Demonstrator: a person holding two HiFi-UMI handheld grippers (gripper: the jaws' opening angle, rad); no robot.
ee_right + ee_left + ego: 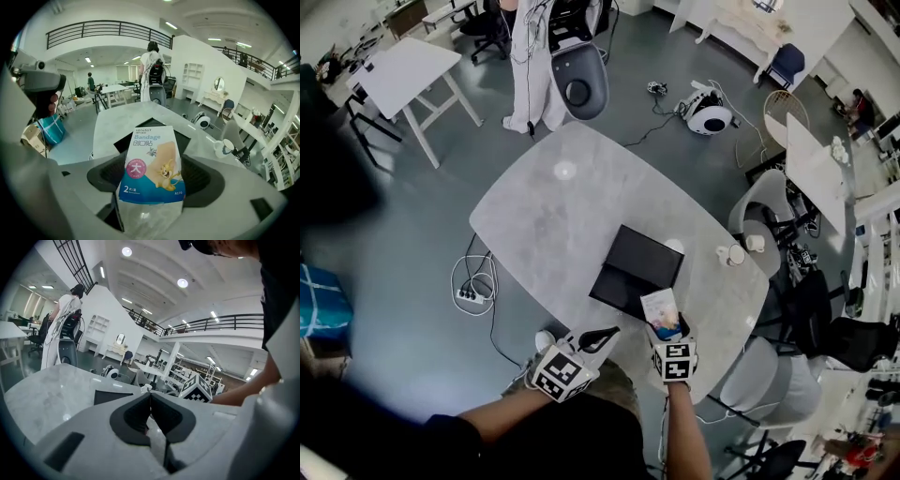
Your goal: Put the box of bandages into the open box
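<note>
A grey oval tabletop (pixel 553 216) stands in an open office with a railed gallery. The right gripper's (pixel 152 178) jaws clench the bandage box (pixel 151 161) upright at the near edge of the black open box (pixel 637 270). The left gripper's (pixel 150 401) jaws are pressed together with nothing between them. Only the right gripper view shows the printed label.

Grey table (pixel 534 216); white cups (pixel 730 254) near its right edge; power strip (pixel 470 296) on floor; person (pixel 530 66) standing beyond.
</note>
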